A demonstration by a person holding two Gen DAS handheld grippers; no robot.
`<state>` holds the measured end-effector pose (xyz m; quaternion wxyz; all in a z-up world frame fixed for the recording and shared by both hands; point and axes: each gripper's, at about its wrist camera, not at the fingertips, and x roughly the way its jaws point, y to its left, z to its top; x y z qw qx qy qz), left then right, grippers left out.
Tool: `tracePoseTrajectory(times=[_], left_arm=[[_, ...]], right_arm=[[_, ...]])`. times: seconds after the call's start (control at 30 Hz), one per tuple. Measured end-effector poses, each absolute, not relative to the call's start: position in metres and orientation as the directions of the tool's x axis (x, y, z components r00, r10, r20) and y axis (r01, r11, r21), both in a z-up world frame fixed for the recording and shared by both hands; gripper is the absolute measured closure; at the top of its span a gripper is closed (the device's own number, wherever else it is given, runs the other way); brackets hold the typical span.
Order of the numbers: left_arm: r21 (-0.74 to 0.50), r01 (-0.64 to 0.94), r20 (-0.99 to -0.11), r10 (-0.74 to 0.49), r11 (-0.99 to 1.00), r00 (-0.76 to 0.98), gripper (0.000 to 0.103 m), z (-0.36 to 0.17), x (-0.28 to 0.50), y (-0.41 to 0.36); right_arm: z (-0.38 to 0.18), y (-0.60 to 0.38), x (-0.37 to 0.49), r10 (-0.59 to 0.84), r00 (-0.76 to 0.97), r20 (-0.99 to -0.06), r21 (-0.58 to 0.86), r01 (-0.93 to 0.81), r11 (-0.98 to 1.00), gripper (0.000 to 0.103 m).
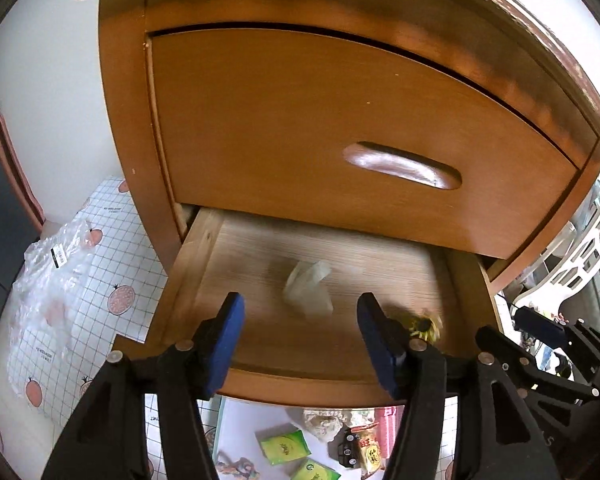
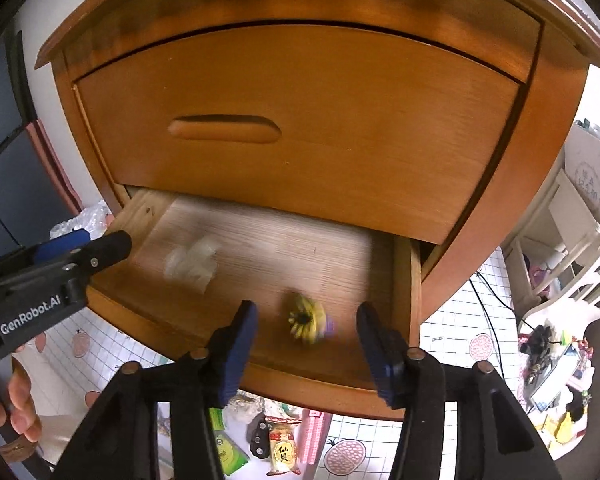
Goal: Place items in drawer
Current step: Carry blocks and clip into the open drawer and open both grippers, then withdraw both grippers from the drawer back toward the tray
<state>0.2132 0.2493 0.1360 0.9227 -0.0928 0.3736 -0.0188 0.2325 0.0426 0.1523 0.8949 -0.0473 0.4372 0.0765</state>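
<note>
black gripper (image 2: 304, 340), blue pads (image 2: 240, 344), silver screws

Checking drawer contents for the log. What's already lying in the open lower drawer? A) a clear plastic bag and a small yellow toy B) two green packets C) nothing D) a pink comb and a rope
A: the open lower drawer holds a crumpled clear plastic bag and a small yellow toy; the green packets lie on the floor below, outside it.

Open lower drawer (image 2: 404, 280) under shut upper drawer (image 2: 300, 120): clear packet (image 2: 192, 260) left, banana toy (image 2: 306, 318) right-front.
</note>
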Motion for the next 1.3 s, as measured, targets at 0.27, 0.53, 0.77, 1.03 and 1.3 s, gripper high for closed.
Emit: tracePoseTrajectory(times=[0.27,0.53,0.77,1.03,1.3], left_arm=[[-0.184,-0.057,-0.704,-0.091,0.981,0.705,0.036,0.13,0.216,0.254],[-0.178,-0.07,-0.695,-0.075,0.982,0.715,0.012,0.125,0.215,0.255],[-0.167,-0.091,-0.682,-0.048,0.982,0.73,0.0,0.125,0.213,0.257],[-0.185,-0.083,-0.653,-0.06,0.979,0.755,0.0,0.125,0.208,0.259],[-0.239,-0.027,-0.576,-0.12,0.971,0.809,0.0,0.131,0.188,0.263]], right_arm=[[0.149,0.044,0.233,0.098,0.599,-0.795,-0.014,-0.179,0.984,0.034],[0.144,0.039,0.234,0.125,0.595,-0.794,0.031,-0.166,0.986,0.008],[0.141,0.035,0.236,0.132,0.596,-0.792,0.049,-0.153,0.987,0.0],[0.136,0.029,0.235,0.125,0.595,-0.794,0.061,-0.127,0.99,0.0],[0.144,0.024,0.217,0.133,0.652,-0.746,0.058,-0.135,0.989,0.0]])
